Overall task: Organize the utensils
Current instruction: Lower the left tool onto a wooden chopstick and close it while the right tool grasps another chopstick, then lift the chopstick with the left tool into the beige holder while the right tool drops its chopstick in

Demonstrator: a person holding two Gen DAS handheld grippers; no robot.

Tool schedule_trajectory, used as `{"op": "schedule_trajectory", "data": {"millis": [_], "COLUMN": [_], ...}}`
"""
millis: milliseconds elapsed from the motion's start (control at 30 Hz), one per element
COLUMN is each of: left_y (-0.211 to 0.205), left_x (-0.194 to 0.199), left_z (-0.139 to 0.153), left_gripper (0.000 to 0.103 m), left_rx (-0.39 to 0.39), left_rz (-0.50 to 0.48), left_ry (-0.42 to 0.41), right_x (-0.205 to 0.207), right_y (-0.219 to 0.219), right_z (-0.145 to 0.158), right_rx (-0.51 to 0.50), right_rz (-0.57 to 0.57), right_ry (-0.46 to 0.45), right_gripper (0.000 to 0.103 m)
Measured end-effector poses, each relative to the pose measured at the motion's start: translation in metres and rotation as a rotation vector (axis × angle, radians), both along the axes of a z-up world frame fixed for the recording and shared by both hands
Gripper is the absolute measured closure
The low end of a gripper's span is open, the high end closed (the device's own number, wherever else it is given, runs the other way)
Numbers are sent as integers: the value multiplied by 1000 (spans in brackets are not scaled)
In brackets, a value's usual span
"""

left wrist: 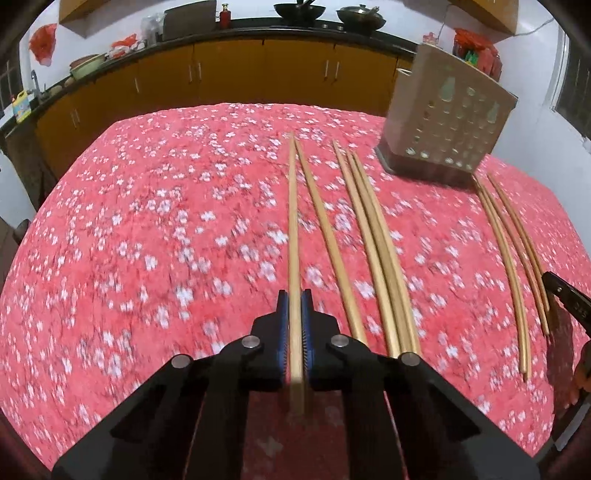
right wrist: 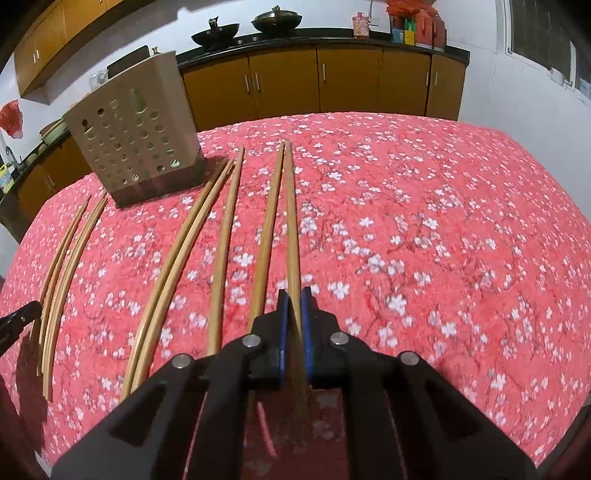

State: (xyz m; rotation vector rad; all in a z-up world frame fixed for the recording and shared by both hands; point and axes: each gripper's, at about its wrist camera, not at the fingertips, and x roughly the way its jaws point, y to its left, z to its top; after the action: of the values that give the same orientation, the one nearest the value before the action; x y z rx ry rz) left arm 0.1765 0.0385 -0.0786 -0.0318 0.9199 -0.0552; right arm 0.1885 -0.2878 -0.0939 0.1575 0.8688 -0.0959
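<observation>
Both tongs, left gripper [left wrist: 294, 301] and right gripper [right wrist: 294, 299], pinch one chopstick [left wrist: 293, 229] apiece (further chopsticks lie alongside), so we judge each should be tilted tip-down before reaching the perforated holder [left wrist: 443, 122] standing ahead on the tablecloth [left wrist: 166, 221].

I see even indoor light, no glare. Left view: motion blur smears the tablecloth [left wrist: 147, 229]. Right view sharper. Fisheye bends edges, dark vignette at corners, esp. 7 o'clock.

Home kitchen: orange cabinets [right wrist: 284, 81], black countertop [right wrist: 317, 37] with woks [right wrist: 215, 34], floral-clothed table [right wrist: 424, 229].
</observation>
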Motion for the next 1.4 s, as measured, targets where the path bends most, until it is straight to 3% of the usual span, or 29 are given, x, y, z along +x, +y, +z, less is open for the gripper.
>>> {"op": "schedule_trajectory", "data": {"millis": [267,533,867,967,1400], "left_y": [7,12,8,13,33], "left_x": [13,-1,-1,-4,-18], "left_z": [-3,-5,-3,10,113], "left_gripper": [95,95,95,95,95], "left_rx": [-12,-49,-35,-41,-98], "left_rz": [-11,-24,-22,-14,41], "left_ry": [-30,-41,-29,-57,-350], "right_x": [19,11,6,-3,-28], "right_y": [-16,-14,-15,-16,-31], "right_z": [1,1,8,31,124], "right_rx": [34,33,52,44,22], "right_rz": [-27,-18,-16,-14,-36], "right_ry": [-8,-9,-33,-108,-400], "right_gripper": [95,95,95,95,95]}}
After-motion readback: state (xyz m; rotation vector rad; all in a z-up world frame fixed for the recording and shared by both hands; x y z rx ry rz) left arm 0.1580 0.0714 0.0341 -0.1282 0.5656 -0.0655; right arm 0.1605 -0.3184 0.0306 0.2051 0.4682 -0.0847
